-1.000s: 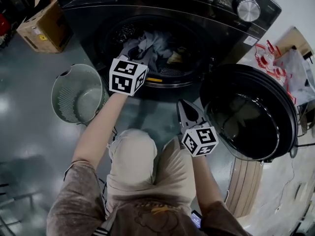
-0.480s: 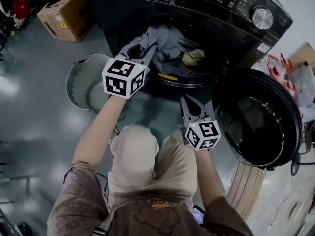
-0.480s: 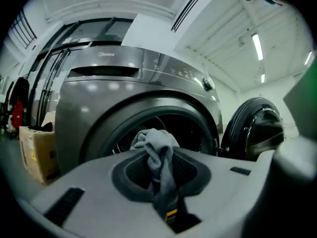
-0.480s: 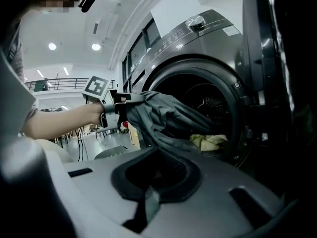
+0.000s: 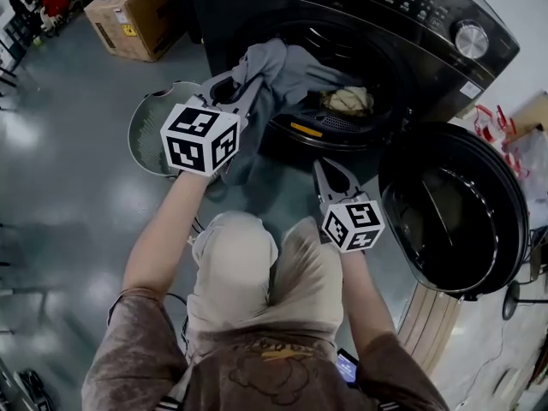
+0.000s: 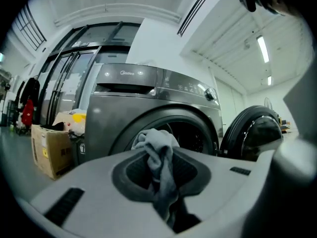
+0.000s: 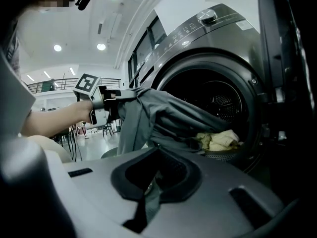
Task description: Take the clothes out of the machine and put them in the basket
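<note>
My left gripper (image 5: 228, 89) is shut on a grey garment (image 5: 276, 74) and holds it in front of the washing machine's round opening (image 5: 342, 67). The garment stretches from the jaws back into the drum, and part of it hangs over the lip. In the left gripper view the cloth (image 6: 157, 145) is bunched between the jaws of my left gripper (image 6: 161, 182). A pale yellow cloth (image 5: 349, 101) lies inside the drum. The round basket (image 5: 147, 125) stands on the floor left of the machine, partly behind the left gripper. My right gripper (image 5: 327, 175) is shut and empty below the opening.
The machine's round door (image 5: 454, 204) stands swung open at the right. A cardboard box (image 5: 137, 15) sits on the floor at the far left. The person's knees (image 5: 257, 264) are right under both grippers. Red-and-white items (image 5: 505, 135) lie at the right edge.
My left gripper has drawn back and to the left from the drum, pulling the grey garment further out toward the basket. The right gripper has shifted only slightly.
</note>
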Tool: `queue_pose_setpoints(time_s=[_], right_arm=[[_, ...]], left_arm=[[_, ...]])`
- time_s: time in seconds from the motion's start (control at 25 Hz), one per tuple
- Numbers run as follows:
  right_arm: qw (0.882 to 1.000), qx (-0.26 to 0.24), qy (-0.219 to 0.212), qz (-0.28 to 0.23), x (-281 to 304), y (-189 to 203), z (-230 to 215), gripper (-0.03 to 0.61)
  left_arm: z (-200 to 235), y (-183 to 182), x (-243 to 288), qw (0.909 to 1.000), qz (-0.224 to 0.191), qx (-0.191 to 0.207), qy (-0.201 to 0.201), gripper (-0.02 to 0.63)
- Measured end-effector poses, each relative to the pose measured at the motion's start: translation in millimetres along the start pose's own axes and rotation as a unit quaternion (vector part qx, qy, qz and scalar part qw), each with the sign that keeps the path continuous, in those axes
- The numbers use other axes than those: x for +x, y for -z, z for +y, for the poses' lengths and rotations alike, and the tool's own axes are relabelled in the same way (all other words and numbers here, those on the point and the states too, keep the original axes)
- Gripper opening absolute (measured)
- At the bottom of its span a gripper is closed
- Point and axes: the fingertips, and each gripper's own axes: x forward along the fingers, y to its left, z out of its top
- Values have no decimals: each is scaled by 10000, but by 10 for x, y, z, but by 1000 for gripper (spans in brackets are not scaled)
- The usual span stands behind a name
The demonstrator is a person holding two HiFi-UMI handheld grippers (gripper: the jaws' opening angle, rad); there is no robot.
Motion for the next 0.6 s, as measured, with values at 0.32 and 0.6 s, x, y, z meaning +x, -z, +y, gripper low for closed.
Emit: queue_pose_setpoints(time_s=[0.32,0.6], right_arm=[[9999,31,-165,0,95,3,140,-3],[9997,30,-241,31,137,22,239,-2]], left_arm=[[235,-44,-352,9995,-58,-138,-289,74],[412,-122,-571,9985,-144,-162,-497,74]])
